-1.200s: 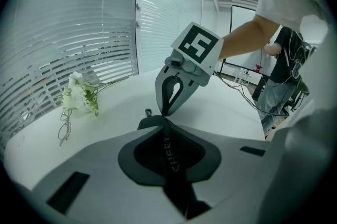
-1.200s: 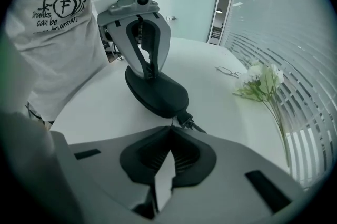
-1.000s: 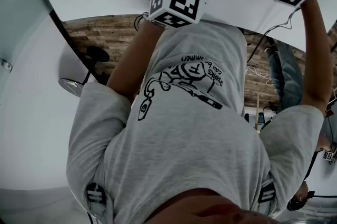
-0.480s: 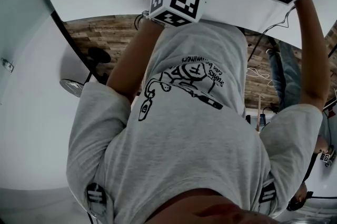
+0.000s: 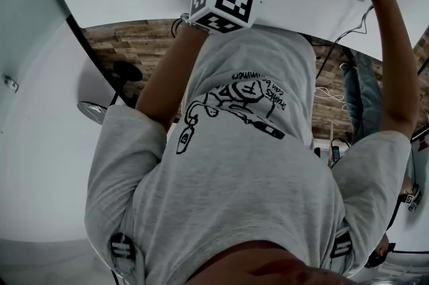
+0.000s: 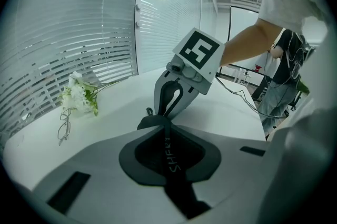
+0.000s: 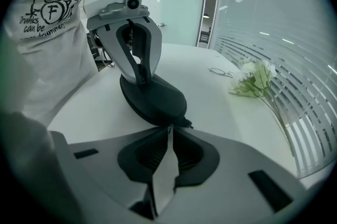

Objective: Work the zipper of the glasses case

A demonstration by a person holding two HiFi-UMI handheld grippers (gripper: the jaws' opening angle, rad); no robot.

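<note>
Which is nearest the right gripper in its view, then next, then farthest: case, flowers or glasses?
1. The case: touching the right gripper's tips, straight ahead.
2. The flowers: off to the right.
3. The glasses: farthest, back beyond the flowers, nearer the middle.

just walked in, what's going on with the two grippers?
A person works a black case on the white table with two handheld grippers. The left gripper clamps its far end; the right gripper is shut on the zipper at the near end. Flowers and glasses lie aside.
</note>
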